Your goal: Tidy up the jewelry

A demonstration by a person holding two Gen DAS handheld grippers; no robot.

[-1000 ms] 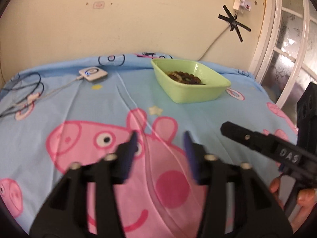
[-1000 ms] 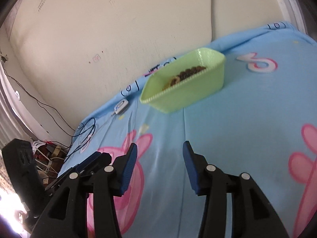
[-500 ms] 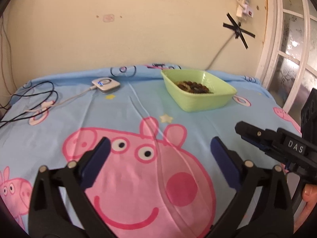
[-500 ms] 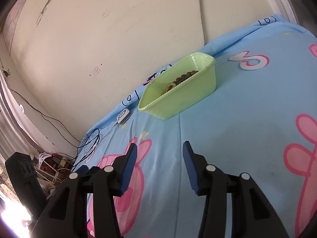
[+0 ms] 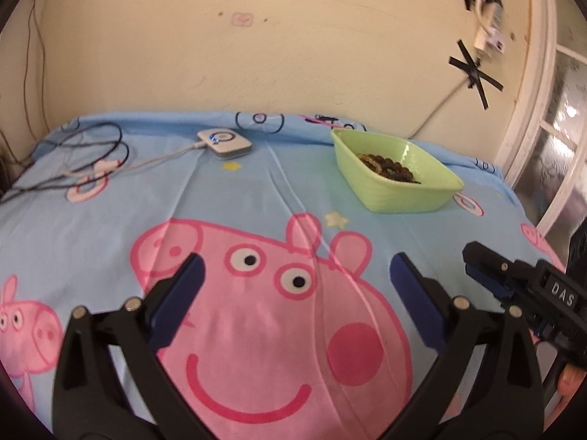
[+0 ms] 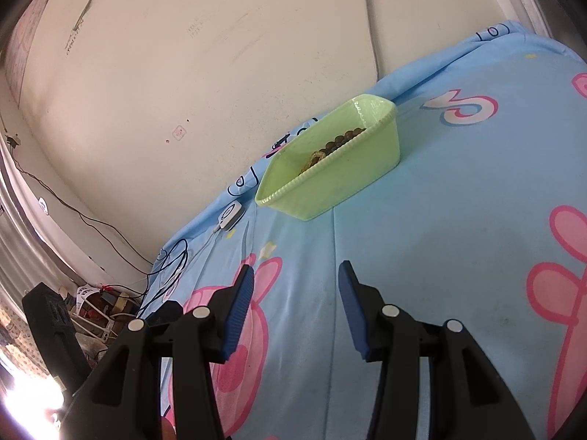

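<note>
Both pairs of jaws stand empty above the cartoon bedsheet [image 5: 256, 190]: left gripper [image 5: 295, 286] spread wide, right gripper [image 6: 295, 293] parted more narrowly; beaded jewelry [image 5: 389, 167] lies in the green tray [image 5: 400, 198] near the wall, well apart from both.

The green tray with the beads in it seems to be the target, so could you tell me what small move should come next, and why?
Probably ease the left tool forward toward the green tray. Its jaws stand wide and empty over the bedsheet, and the beaded jewelry lies in the tray ahead.
</note>
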